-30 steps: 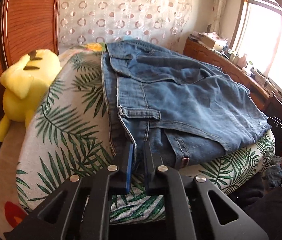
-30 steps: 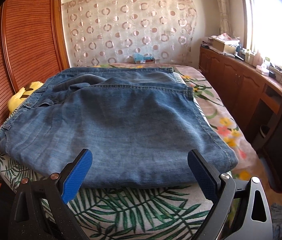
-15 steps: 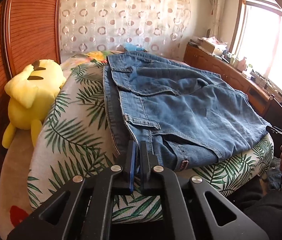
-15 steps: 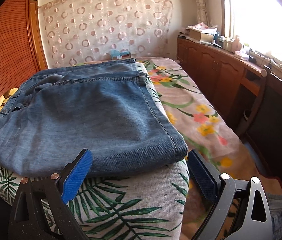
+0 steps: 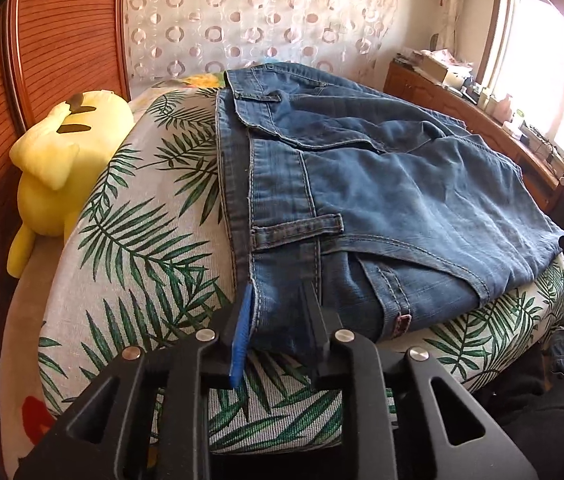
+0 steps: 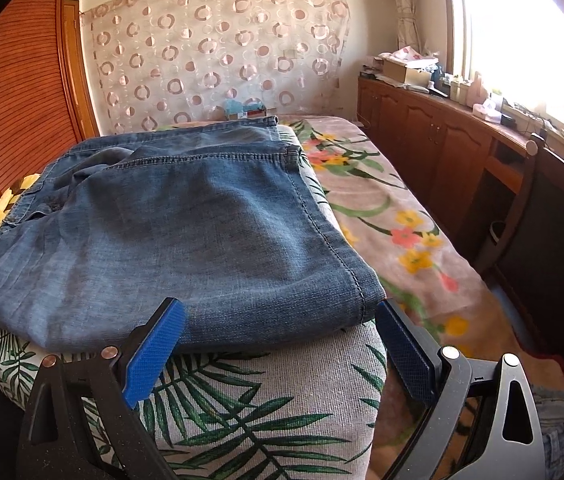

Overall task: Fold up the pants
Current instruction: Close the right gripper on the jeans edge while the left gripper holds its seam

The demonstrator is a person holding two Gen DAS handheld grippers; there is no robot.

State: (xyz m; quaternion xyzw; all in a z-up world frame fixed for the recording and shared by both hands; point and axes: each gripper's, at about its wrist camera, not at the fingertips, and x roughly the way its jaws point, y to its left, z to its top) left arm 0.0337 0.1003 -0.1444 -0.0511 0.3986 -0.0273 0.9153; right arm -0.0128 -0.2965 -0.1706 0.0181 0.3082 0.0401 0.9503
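Blue denim pants (image 5: 381,184) lie folded on a leaf-print cushion (image 5: 138,240) on the bed. In the left wrist view my left gripper (image 5: 278,304) has its jaws partly apart, one on each side of the near waistband corner. In the right wrist view the pants (image 6: 186,224) fill the middle, with a folded corner at the near right. My right gripper (image 6: 278,324) is wide open at the near folded edge, its blue pads (image 6: 154,344) on either side of that corner, holding nothing.
A yellow plush toy (image 5: 62,160) lies left of the cushion against the wooden headboard (image 5: 62,40). A floral bedspread (image 6: 393,232) extends right. A wooden sideboard (image 6: 433,148) with clutter runs under the window. A dark chair (image 6: 553,260) stands at the right.
My left gripper was shut and has opened partly around the waistband corner, moving in closer. My right gripper stayed wide open and shifted right towards the folded corner of the pants.
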